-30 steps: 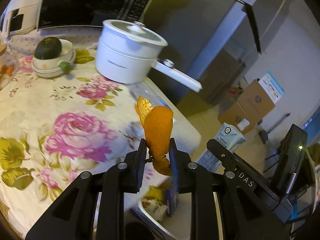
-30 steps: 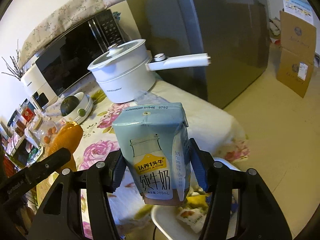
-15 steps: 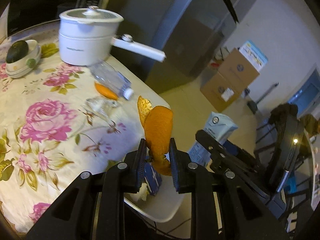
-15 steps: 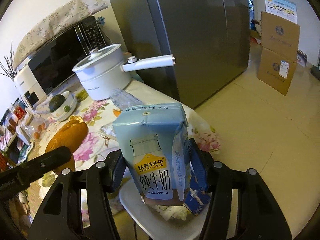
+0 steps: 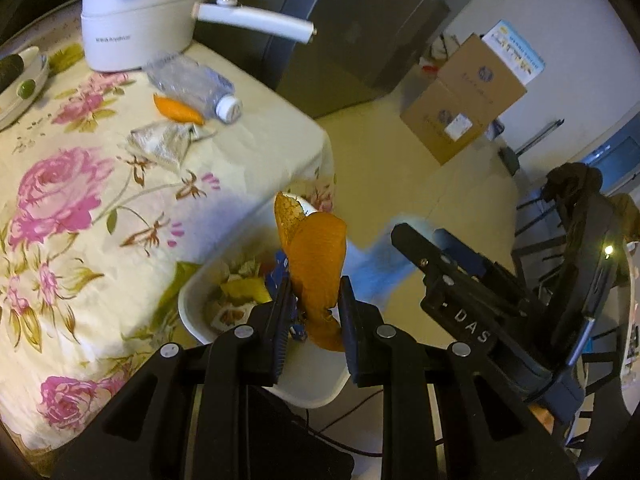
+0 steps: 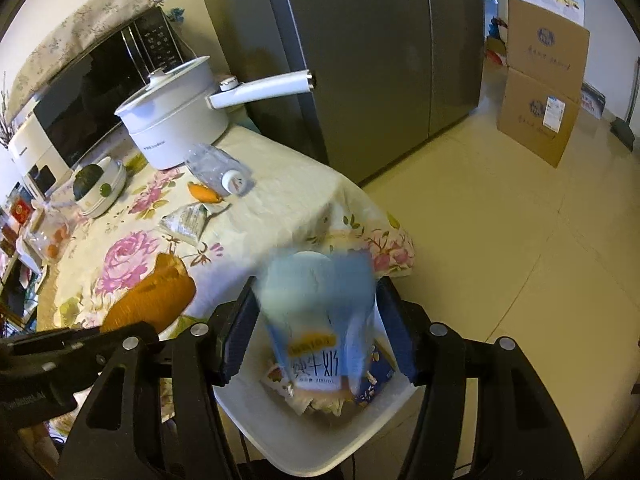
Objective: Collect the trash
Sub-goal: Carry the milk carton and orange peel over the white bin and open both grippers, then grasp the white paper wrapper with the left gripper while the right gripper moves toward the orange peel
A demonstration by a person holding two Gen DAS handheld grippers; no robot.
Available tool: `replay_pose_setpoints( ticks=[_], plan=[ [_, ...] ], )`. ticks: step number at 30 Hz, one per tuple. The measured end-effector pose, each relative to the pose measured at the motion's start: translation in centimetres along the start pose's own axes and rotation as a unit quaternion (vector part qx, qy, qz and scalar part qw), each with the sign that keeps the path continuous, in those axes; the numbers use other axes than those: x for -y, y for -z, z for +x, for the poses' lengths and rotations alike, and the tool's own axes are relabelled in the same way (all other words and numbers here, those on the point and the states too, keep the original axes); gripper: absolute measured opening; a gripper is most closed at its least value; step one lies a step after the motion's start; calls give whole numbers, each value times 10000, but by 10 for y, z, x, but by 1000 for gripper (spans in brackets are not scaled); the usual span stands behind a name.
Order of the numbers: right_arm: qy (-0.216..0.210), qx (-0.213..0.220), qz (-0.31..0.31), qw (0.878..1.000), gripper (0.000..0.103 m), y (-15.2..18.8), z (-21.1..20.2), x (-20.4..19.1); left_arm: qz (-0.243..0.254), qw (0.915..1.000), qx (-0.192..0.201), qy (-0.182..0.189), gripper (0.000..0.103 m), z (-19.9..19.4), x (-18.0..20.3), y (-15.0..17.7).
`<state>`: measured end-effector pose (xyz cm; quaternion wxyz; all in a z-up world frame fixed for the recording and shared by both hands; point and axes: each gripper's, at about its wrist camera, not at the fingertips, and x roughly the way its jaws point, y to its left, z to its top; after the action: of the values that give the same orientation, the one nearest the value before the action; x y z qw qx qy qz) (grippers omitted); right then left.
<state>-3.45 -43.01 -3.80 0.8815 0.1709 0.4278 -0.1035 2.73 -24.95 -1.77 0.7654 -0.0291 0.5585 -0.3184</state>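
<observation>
Clearly the dropping step is in hand. Leftmost, the left gripper (image 5: 313, 312) is clamped on an orange peel (image 5: 316, 264) directly above the white bin (image 5: 320, 392) below its fingertips; its next move, I judge, calls for parting the jaws so the peel falls in. Further right, the right gripper (image 6: 316, 336) has its jaws opening, and the milk carton (image 6: 320, 316) between them is blurred, apparently slipping toward the bin (image 6: 320, 440) beneath. Whether the pads touch the carton is hard to tell; the bin's contents are partly hidden.

Orange peel (image 5: 316, 264), pale-blue milk carton (image 6: 320, 312), white bin (image 6: 320, 436), cream tablecloth (image 5: 80, 216) with pink roses
</observation>
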Motion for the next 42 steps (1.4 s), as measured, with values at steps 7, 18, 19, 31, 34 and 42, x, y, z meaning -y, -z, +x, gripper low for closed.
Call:
replay_pose_setpoints(
  ticks=[7, 18, 19, 31, 34, 42],
  plan=[
    [143, -29, 63, 9999, 77, 0, 7, 2, 40, 9992, -409, -32, 31, 18, -1, 2],
    [390, -68, 259, 9989, 89, -3, 15, 11, -152, 9987, -452, -158, 57, 23, -16, -1],
    [384, -75, 272, 9989, 89, -4, 16, 11, -192, 9988, -420, -179, 60, 22, -18, -3],
    [126, -87, 363, 9992, 95, -18, 30, -7, -1133, 9921, -50, -534, 67, 16, -92, -29],
    [31, -39, 406, 9992, 95, -23, 35, -14, -1286, 9891, 105, -704, 67, 17, -115, -39],
    [39, -110, 353, 9993, 96, -24, 54, -22, -1438, 9856, 421, -784, 67, 33, -156, -72]
  ],
)
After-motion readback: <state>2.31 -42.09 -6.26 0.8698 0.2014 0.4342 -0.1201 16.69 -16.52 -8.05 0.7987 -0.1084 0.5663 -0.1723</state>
